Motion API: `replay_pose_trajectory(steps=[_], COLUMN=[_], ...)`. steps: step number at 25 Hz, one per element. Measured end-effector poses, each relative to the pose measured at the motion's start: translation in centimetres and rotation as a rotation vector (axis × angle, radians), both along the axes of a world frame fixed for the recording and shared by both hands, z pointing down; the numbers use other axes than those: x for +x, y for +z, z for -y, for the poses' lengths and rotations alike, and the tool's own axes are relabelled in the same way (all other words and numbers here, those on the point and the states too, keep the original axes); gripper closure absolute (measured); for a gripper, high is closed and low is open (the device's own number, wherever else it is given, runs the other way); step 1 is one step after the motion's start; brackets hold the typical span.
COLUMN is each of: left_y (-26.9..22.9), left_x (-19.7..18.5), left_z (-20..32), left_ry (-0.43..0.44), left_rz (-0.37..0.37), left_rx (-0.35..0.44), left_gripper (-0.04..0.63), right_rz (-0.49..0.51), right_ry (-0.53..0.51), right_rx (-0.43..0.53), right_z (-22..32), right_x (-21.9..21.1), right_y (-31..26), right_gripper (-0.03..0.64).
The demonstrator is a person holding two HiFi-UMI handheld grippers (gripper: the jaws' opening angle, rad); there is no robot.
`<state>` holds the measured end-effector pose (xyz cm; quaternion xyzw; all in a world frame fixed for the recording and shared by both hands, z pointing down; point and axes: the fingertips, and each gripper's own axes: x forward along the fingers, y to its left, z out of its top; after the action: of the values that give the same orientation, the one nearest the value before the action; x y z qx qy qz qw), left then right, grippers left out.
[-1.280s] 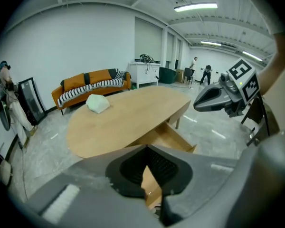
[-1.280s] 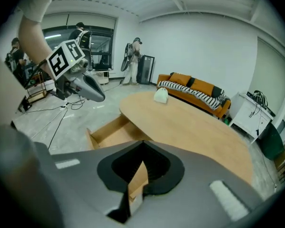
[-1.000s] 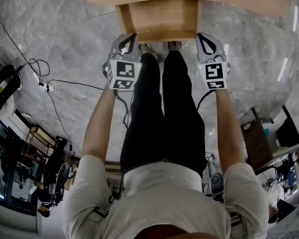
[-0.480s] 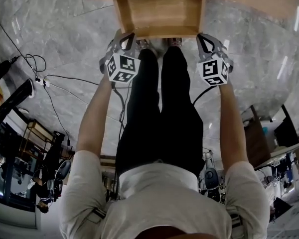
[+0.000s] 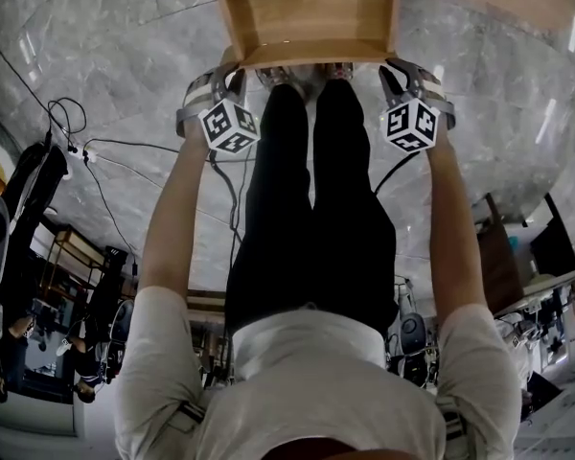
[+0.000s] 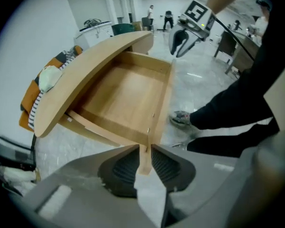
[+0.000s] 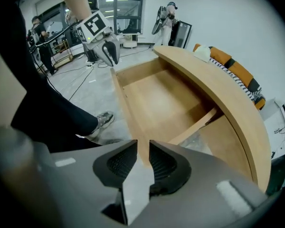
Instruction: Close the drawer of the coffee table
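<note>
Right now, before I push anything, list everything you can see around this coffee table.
table: one, light wood, curved top, ahead
drawer: one, same wood, pulled out, empty
floor: grey marble, all round
cables: several, black, floor at left
sofa: one, orange and striped, behind table
people: a few, far background
shoes: two, grey, by drawer front
trousers: one pair, black, below drawer
shirt: one, white, nearest camera
left hand-held gripper: grey, drawer's left front corner, jaws just opening, front panel between them
right hand-held gripper: grey, right front corner, jaws just opening, panel between them
</note>
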<state>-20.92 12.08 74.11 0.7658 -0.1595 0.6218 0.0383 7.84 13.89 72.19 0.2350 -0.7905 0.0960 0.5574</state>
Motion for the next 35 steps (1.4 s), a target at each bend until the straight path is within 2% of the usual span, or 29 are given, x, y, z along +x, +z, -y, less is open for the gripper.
replay_pose_trajectory(steps=[3,8,12,15,20,27,35], left_y=[0.8,2.0,2.4,2.6,3.3,2.0,0.0], left_x=[-0.7,-1.7,-1.3,-1.2,-1.6,-1.9,-2.5], left_z=[-1.0,-1.1,-0.7,-0.8,-1.2,-2.4,-4.3], left_ry=[0.077,0.078,0.109,0.119,0.141,0.164,0.152], left_rz=[0.045,0.091,0.088,0.088,0.138,0.174,0.141], left_rx=[-0.030,-0.039,-0.023,-0.019,-0.024,-0.043,-0.052], left_gripper=[0.469,0.463,0.465,0.465,0.488,0.493,0.494], right_rz=[-0.067,-0.182,-0.201,-0.227,-0.273,-0.276,-0.282], right_ry=[-0.042,-0.148,-0.135,-0.161,-0.211,-0.244,-0.252], right_rx=[-0.027,-0.046,-0.056,-0.039,-0.035,-0.093,-0.121], right_z=[-0.5,-0.9,-0.5,-0.4,-0.5,-2.5,-4.3], right_x=[0.6,1.3,1.5,1.5,1.7,1.6,1.0], right_y=[1.3,3.1,3.8,4.0,3.9,2.9,0.8], right_gripper=[0.480,0.472,0.479,0.517,0.529,0.537,0.538])
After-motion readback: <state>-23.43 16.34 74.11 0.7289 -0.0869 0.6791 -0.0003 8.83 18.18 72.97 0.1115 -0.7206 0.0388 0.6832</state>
